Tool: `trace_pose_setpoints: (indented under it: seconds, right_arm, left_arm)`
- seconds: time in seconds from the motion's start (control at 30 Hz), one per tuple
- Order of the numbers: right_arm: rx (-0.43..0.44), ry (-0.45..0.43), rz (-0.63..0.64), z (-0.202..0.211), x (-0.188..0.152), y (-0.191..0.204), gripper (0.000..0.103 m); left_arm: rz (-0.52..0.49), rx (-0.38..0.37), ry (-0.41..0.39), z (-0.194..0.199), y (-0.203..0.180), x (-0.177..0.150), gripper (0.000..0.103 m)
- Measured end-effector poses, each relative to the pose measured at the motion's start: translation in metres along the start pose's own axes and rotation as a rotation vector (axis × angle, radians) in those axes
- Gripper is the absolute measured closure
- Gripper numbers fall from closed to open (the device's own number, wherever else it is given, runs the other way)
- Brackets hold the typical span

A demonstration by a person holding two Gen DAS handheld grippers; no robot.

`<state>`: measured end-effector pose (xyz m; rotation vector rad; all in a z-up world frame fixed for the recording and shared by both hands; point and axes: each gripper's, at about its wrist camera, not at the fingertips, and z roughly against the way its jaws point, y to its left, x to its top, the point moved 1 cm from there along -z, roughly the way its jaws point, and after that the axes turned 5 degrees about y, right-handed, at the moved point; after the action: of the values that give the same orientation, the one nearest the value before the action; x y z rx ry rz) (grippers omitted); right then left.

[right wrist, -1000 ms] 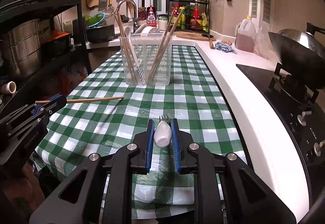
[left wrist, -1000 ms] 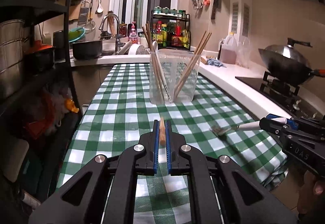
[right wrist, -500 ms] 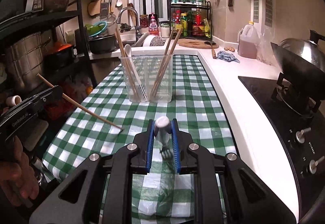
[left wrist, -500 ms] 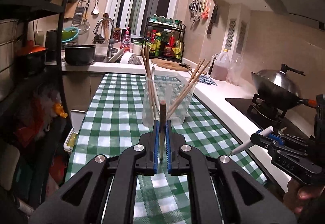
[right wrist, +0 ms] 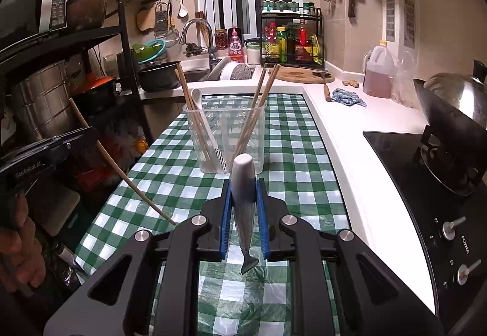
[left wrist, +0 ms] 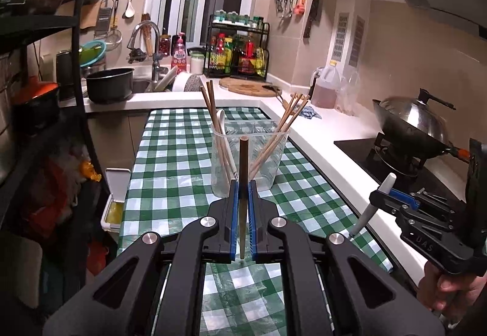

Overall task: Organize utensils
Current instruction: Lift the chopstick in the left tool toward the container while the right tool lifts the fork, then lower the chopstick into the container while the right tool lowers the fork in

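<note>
- Chopstick (left wrist: 243, 183) sits nearest me in the left view, pinched upright between the blue pads of my left hand-held gripper (left wrist: 243, 199), whose jaws are closed right down on the thin wood.
- My right hand-held gripper (right wrist: 244, 205) is clamped narrowly on a white-handled fork (right wrist: 243, 202), handle up and metal end hanging below the jaws; both utensils are carried above the checked table (right wrist: 292, 159), not resting on it.
- Just beyond stands the clear holder (right wrist: 225, 135), already carrying leaning chopsticks and a white spoon; I judge it is where both pieces belong.
- I see risks from here: the chopstick is held near its lower part, so it could pivot in the pads and miss the rim, or knock the leaning sticks and tip the light holder.
- I also worry that the fork handle looks smooth and tapered, so a loose grip could let it slide down and drop onto the cloth.
- I could have the two grippers crowd each other if both go for the opening together.
- Writing I can read: "GenRobot.AI" on the left gripper body in the right view, "UAS" on the right gripper in the left view, and "FOTILE" on the hob (right wrist: 426, 199) front at the right.
- Labels on the far bottle rack (right wrist: 290, 37) are too small for me to read.
</note>
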<state>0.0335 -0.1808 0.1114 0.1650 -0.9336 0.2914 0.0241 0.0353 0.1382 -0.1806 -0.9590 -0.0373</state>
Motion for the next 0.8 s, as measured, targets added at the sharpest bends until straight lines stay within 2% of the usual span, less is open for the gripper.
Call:
trace_pose_setpoints:
  seconds: [0.3,0.57,0.8]
  right_arm:
    - [0.003,-0.006,0.013,0.0,0.022,0.001,0.087]
    - [-0.001,0.013,0.013,0.0,0.036,0.0,0.087]
    - [0.037,0.029,-0.004,-0.001,0.059,-0.007,0.088]
  left_arm:
    - [-0.015,0.011,0.065,0.005,-0.004,0.029,0.097]
    - [0.005,0.013,0.125,-0.003,0.004,0.039,0.097]
    - [0.035,-0.007,0.136,-0.008,0.016,0.06,0.097]
